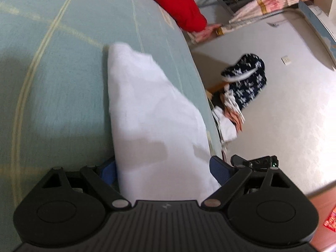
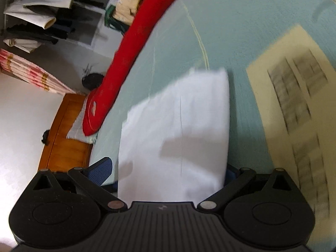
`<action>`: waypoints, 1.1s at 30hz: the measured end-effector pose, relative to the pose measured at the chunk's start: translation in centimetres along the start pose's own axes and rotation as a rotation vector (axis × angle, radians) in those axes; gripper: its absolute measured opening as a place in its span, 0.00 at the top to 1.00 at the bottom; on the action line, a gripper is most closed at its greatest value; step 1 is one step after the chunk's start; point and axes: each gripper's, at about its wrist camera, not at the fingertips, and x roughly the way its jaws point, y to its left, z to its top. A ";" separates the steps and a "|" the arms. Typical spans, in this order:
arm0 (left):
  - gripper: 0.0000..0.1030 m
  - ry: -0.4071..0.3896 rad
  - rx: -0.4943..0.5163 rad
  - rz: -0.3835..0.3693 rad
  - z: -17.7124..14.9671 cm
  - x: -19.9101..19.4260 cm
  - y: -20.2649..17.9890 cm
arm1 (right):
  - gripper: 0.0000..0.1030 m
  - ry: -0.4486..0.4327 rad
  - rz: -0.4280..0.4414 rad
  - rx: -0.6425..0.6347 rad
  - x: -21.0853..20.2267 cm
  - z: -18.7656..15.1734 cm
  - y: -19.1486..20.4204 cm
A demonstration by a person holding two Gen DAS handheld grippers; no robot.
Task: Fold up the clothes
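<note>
My left gripper (image 1: 163, 168) and right gripper (image 2: 168, 172) stand wide apart, the white cloth (image 1: 147, 115) between their fingers, unpinched; it looks folded on the bed (image 1: 52, 63); probably smoothing.

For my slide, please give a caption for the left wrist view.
Left gripper open around a white cloth on the bed.

We're over a pale green bedsheet (image 1: 63, 73), white glossy floor (image 1: 283, 115) beside it, a wooden bed frame (image 2: 65, 134) at its edge, hanging clothes (image 2: 35, 16) beyond.
</note>
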 end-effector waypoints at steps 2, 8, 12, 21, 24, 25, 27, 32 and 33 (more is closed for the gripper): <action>0.13 0.000 -0.011 -0.026 0.0 -0.2 0.5 | 0.00 0.028 0.011 -0.013 -0.7 -1.0 0.0; 0.11 0.006 -0.016 -0.027 2.1 2.9 -0.1 | 0.00 0.050 0.055 -0.010 1.0 1.4 -0.2; 0.09 0.011 0.018 -0.032 1.7 3.0 -0.8 | 0.00 0.039 0.075 0.014 1.8 2.2 -0.2; 0.10 -0.013 -0.034 -0.050 2.6 3.2 -0.2 | 0.00 0.011 0.118 0.009 1.5 1.9 -0.3; 0.10 -0.012 -0.027 -0.069 2.2 2.5 -0.6 | 0.00 0.004 0.106 -0.003 1.4 1.6 0.4; 0.10 -0.013 -0.044 -0.086 2.1 2.2 -0.4 | 0.00 0.003 0.120 -0.008 1.3 1.4 0.6; 0.10 -0.017 -0.076 -0.114 2.2 1.8 -0.1 | 0.00 -0.009 0.153 -0.004 0.8 1.0 1.0; 0.10 -0.016 -0.058 -0.126 2.4 0.8 -1.1 | 0.00 -0.022 0.169 -0.003 0.3 0.9 2.0; 0.10 -0.018 -0.051 -0.130 2.3 0.5 -1.3 | 0.00 -0.018 0.166 -0.011 0.2 0.9 2.4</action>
